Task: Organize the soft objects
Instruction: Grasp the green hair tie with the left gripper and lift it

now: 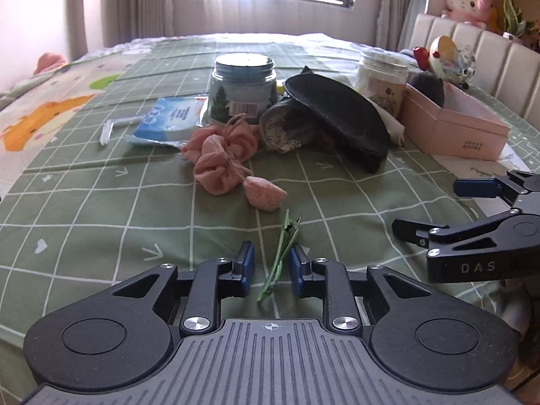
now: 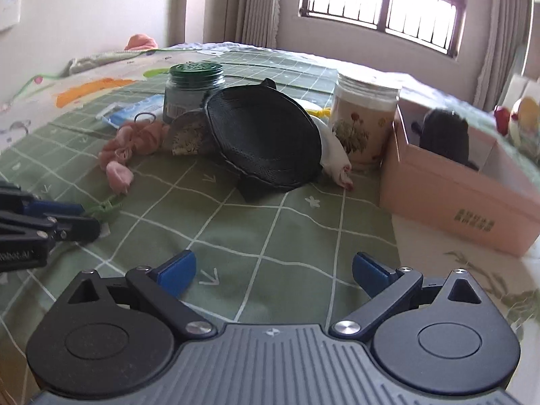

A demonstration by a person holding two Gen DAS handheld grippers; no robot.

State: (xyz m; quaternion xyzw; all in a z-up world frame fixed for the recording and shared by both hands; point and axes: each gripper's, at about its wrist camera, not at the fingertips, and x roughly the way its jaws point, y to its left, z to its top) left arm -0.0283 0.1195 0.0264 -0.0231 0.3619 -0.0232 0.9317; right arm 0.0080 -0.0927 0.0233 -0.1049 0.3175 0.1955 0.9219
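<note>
the left gripper [image 1: 269, 271] has its jaws a little apart around a green ribbon [image 1: 281, 253] on the bed [image 1: 101, 209]. the right gripper [image 2: 273, 275] is wide apart over bare bed beside the pink box [image 2: 449, 199].

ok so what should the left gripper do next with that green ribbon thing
Probably close. The left gripper is open with the green ribbon lying between its pads on the bedsheet, not yet pinched. Once held, the ribbon could likely go toward the pink box. The right gripper is open and holds nothing.
</note>
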